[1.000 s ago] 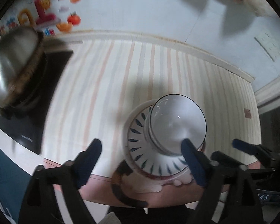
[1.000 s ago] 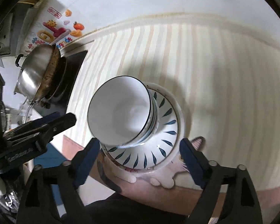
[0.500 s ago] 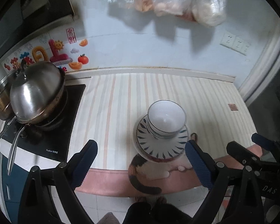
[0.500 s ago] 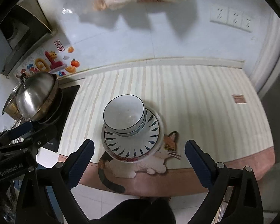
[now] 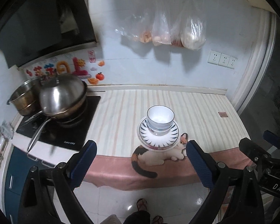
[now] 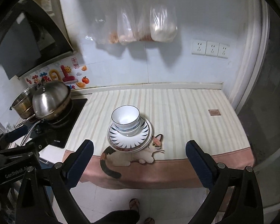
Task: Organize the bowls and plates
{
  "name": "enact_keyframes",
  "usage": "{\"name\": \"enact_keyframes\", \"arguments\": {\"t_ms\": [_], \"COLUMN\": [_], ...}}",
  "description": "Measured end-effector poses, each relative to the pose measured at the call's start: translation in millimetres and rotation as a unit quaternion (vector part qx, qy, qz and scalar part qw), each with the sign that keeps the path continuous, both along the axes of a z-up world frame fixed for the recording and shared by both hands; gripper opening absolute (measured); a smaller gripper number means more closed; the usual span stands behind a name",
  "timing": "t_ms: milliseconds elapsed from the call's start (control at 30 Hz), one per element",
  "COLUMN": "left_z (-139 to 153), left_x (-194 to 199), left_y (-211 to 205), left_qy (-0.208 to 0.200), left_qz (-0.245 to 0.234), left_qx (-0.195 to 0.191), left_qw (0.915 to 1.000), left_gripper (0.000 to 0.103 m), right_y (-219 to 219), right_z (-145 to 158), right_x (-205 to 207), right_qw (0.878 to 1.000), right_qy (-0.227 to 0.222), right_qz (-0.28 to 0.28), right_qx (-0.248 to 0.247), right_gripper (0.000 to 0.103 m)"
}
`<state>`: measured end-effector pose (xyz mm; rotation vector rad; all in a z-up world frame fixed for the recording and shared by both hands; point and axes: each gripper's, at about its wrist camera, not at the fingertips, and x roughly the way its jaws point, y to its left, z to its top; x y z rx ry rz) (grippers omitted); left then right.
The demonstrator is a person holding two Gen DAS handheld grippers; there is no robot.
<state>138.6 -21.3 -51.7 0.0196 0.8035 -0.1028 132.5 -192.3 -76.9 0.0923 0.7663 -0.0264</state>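
Count: bowls point(image 5: 160, 118) nested in 1 stack, looks like 2 w/ the top one white inside and dark-rimmed, exact no. hard to tell; plates point(image 5: 158, 137) under them, at least 2 by the rims, top one w/ blue leaf marks. The stack sits on the striped cloth point(image 5: 196, 112) near its front edge, over the printed cat point(image 5: 158, 155). Left of the cloth: black cooktop point(image 5: 72, 130) w/ 1 lidded pan point(image 5: 62, 95) and 1 steel pot point(image 5: 24, 98) behind it. On the wall: 3 clear bags point(image 5: 177, 31) hanging, maybe a 4th, and 3 sockets point(image 5: 222, 60). Left gripper point(image 5: 140, 160): jaws spread wide, just been opening, nothing btwn them, touching nothing, held off the counter edge above the floor. Right gripper point(image 6: 139, 158): same, jaws wide apart, just been opening, empty, clear of the stack. Each gripper shows at the edge of the other's view. Person's sandalled feet point(image 5: 149, 211) on the floor tiles below.
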Motion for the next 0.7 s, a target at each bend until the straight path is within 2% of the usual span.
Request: {"name": "enact_keyframes", "arguments": {"t_ms": [167,333,700], "left_z": [12.2,17.3,25.2], "left_x": [-40.6,-62.7,-81.7], "left_y": [6.2,15.2,30.7], "left_qy": [-0.010,-0.016,-0.031], "left_qz": [0.011,0.011,0.005], "left_qx": [0.001,-0.004,-0.010], "left_qw": [0.9999,0.9998,0.9994], "left_gripper": [0.098,0.098,0.098], "right_y": [6.2,18.7,38.6], "right_z": [16.9,32.0,46.0], "right_x": [-47.2,-78.1,-103.4], "right_qw": [1.000,0.999,0.998], "right_qy": [-0.014,-0.036,-0.052], "right_qz": [0.009,0.006,-0.011], "right_qx": [-0.002,-0.017,-0.024], "right_gripper": [0.101,0.101,0.102]}}
